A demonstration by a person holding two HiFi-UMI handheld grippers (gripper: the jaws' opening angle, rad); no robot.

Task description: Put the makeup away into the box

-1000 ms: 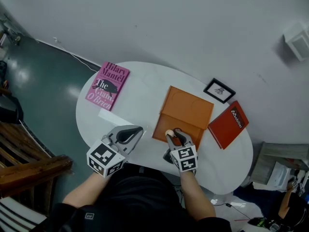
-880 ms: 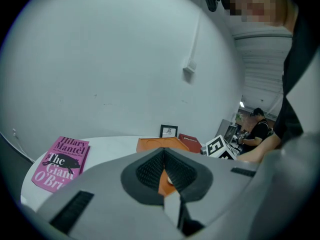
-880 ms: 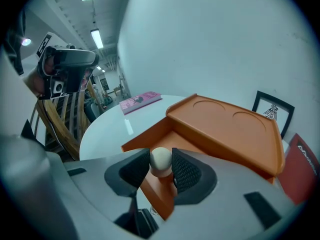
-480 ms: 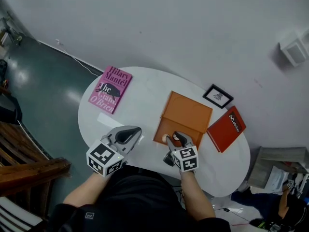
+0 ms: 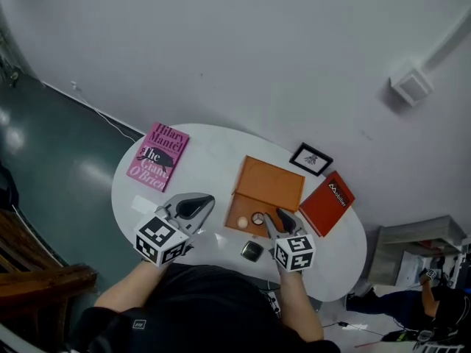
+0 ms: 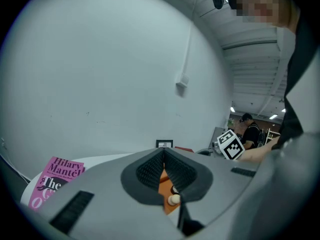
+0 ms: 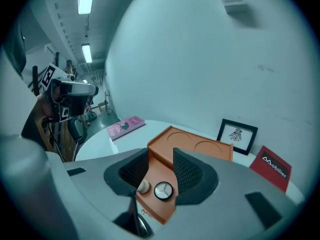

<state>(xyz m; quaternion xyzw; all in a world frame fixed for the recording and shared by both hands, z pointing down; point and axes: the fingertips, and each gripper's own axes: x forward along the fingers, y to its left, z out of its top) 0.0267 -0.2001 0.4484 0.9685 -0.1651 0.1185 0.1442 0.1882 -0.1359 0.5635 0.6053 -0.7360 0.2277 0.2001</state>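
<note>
The orange box (image 5: 246, 210) lies open on the white table (image 5: 206, 160), its lid (image 5: 271, 179) flat behind it. Inside lie a beige sponge (image 5: 242, 223) and a round compact (image 5: 257, 218), both also seen in the right gripper view, sponge (image 7: 143, 186) beside compact (image 7: 163, 190). A dark square compact (image 5: 252, 251) sits on the table in front of the box. My right gripper (image 5: 275, 218) hovers over the box's near right corner; its jaws have just been opening and stand open with nothing between them (image 7: 161, 154). My left gripper (image 5: 210, 197) hangs left of the box, shut and empty (image 6: 163, 151).
A pink book (image 5: 157, 157) lies at the table's left end. A framed picture (image 5: 310, 159) and a red book (image 5: 325, 203) sit right of the box. A white paper slip (image 5: 143, 203) lies near the left gripper. A wall runs behind the table.
My right gripper has opened and lifted back from the box; the beige sponge at its tip earlier now lies in the box. The left gripper has risen slightly.
</note>
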